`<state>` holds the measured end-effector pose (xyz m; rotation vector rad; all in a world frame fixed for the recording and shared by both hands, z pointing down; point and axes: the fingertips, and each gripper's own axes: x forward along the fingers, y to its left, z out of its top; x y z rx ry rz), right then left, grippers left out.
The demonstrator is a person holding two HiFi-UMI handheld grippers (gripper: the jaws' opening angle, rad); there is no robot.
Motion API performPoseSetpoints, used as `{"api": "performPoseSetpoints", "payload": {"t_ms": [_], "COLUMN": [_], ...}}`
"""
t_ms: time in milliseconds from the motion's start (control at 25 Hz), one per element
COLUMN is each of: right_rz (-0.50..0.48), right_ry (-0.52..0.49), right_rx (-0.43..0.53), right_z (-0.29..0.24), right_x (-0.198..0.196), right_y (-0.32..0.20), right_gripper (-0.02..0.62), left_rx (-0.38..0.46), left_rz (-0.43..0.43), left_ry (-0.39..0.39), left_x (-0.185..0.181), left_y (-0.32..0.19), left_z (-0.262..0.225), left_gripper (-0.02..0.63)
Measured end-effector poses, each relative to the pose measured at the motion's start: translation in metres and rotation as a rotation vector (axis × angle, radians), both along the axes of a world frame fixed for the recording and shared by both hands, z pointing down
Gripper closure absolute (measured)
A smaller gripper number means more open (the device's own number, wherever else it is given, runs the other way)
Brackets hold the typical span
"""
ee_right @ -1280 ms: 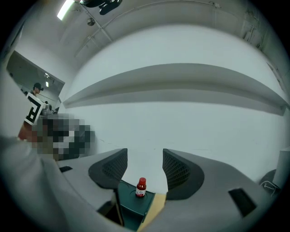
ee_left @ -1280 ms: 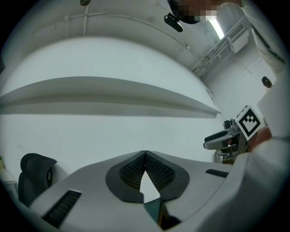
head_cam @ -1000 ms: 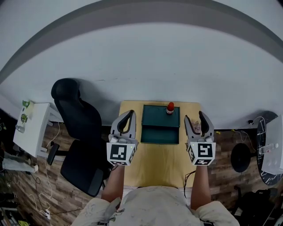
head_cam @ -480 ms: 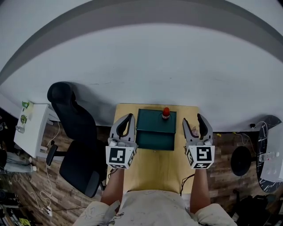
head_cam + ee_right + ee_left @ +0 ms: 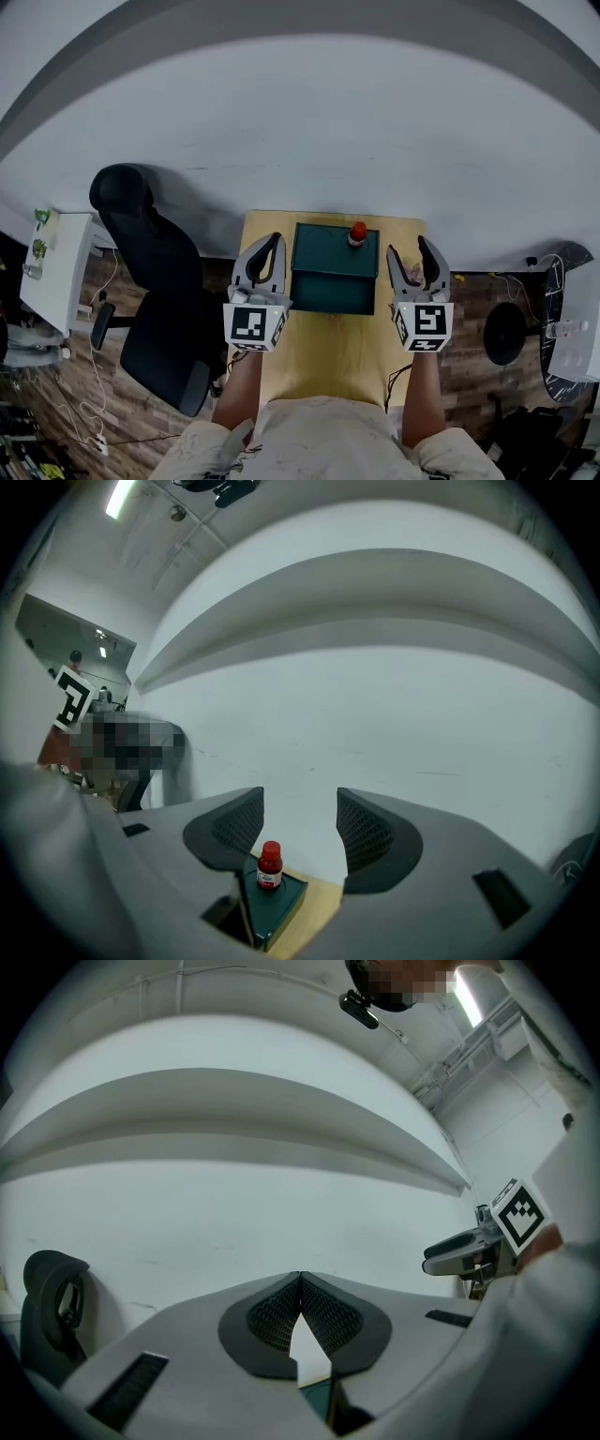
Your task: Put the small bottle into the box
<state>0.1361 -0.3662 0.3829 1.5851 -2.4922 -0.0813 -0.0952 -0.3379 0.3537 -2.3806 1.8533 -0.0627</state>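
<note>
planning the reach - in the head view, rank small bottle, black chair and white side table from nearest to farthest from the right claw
1. small bottle, on the green box, just left of the right claw
2. black chair, past the desk's left side
3. white side table, far left edge

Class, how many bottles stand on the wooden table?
1. The red-capped bottle stands on top of the green box, near its far right corner, at the table's far side. Anything inside the box would be hidden.
</note>
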Motion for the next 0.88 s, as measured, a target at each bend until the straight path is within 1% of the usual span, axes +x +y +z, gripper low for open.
{"api": "performPoseSetpoints", "payload": {"t_ms": [240, 880], "right_rz": [-0.018, -0.062], "right_ry": [0.009, 0.007], "right_rx": [-0.019, -0.115], "right_z": [0.008, 0.057], "right_x": [-0.017, -0.05], "right_y": [-0.01, -0.044], "right_gripper": [0.341, 0.341], "left_rx": [-0.012, -0.092], "left_rz": [0.001, 0.005], "left_ry": [-0.008, 0.022], "left_x": [-0.007, -0.015], "left_y": [-0.008, -0.03], "left_z": [0.009, 0.056], "left_gripper": [0.598, 0.598]}}
